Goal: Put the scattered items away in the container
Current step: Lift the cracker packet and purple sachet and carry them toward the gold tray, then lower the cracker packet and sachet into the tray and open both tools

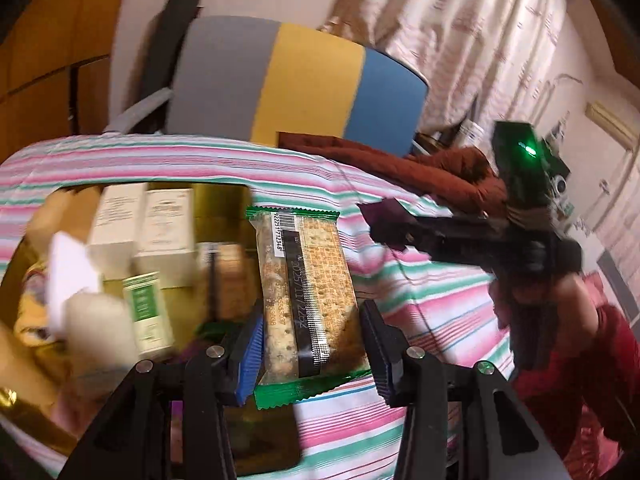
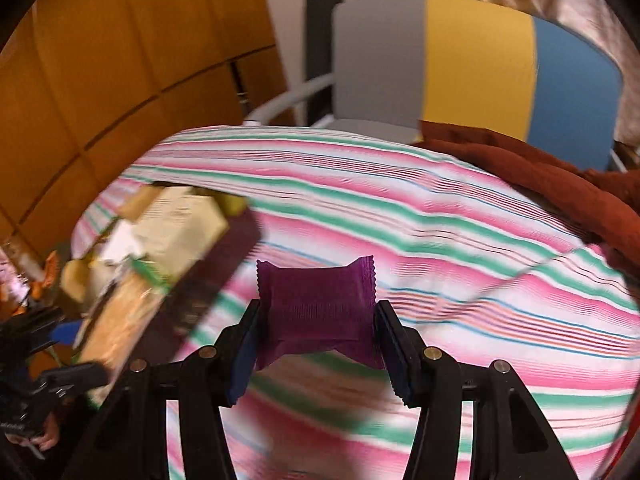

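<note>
Long clear cracker packet with green crimped ends (image 1: 306, 300) sits between the left gripper's (image 1: 312, 354) 2 blue-padded fingers (image 1: 250, 356). Left pad is touching the packet's edge; right finger stands slightly off the wrapper, so cannot tell if the grip is firm or the jaws are parted. Packet points straight ahead of the left gripper, over the right edge of the gold-coloured shiny container (image 1: 24, 412), barcode end farthest away.

Container lies ahead-left of the left gripper and holds several white cardboard boxes (image 1: 160, 232), a green-and-white small box (image 1: 146, 312), a white cylinder (image 1: 98, 328) and other blurred bits. In the right wrist view the same container (image 2: 168, 248) shows far left of the right gripper, motion-blurred.

Small purple foil sachet with zigzag edges (image 2: 318, 310) is pinched between the right gripper's (image 2: 318, 344) fingers, both pads pressed on its sides, wrapper bowed inward. It hangs above the pink-green-white striped cloth (image 2: 440, 220), not touching it. From the left wrist view the right gripper (image 1: 394, 228) is ahead-right, sachet (image 1: 380, 214) at its tip.

Beyond both grippers: rust-brown crumpled fabric (image 1: 420, 168) on the cloth's far side, a chair back in grey, yellow and blue panels (image 1: 296, 80), and orange wooden panelling (image 2: 100, 80) at left.
</note>
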`<act>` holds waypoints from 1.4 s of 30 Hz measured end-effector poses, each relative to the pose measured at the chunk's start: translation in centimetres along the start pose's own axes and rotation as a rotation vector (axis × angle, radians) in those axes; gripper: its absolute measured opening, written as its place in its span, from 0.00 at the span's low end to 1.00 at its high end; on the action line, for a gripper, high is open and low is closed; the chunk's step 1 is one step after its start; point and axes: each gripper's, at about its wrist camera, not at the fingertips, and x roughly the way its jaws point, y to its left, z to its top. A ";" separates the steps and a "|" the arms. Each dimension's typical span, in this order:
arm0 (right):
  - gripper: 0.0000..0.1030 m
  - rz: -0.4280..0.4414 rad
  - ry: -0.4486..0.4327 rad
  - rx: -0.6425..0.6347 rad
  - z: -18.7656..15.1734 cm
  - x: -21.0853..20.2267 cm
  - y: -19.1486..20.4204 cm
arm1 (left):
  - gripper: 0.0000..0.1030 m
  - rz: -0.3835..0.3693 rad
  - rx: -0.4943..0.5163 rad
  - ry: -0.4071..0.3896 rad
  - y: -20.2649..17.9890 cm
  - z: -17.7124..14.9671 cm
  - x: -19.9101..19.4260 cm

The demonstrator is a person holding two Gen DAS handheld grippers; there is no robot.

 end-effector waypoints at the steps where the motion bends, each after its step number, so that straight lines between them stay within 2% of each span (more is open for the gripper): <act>1: 0.54 0.015 -0.004 -0.006 -0.1 0.0 1.2 | 0.45 0.010 -0.020 -0.004 0.9 -0.1 -0.5; 8: 0.54 0.059 0.000 -0.078 -0.5 0.5 7.7 | 0.45 0.008 -0.060 0.031 4.3 -2.3 -1.7; 12: 0.54 0.067 0.007 -0.103 0.3 1.2 9.6 | 0.45 0.032 -0.034 0.065 4.6 -3.2 -1.4; 20: 0.54 0.103 0.011 -0.114 2.0 2.8 12.7 | 0.44 0.019 -0.030 0.108 5.1 -4.0 -0.6; 30: 0.57 0.109 0.054 -0.099 2.8 5.6 15.1 | 0.44 0.027 -0.023 0.103 5.3 -4.5 -1.5; 35: 0.60 0.100 0.080 -0.075 2.5 7.2 15.6 | 0.47 -0.010 -0.099 0.122 6.3 -4.9 -1.7; 38: 0.61 0.112 0.070 -0.045 2.3 7.0 15.2 | 0.47 -0.006 -0.109 0.121 6.6 -5.1 -1.8; 41: 0.61 0.107 0.057 -0.027 2.0 6.3 14.8 | 0.45 -0.012 -0.090 0.117 6.3 -5.2 -1.8; 42: 0.61 0.101 0.050 -0.020 1.8 6.0 14.5 | 0.38 -0.010 -0.079 0.118 6.1 -5.3 -1.7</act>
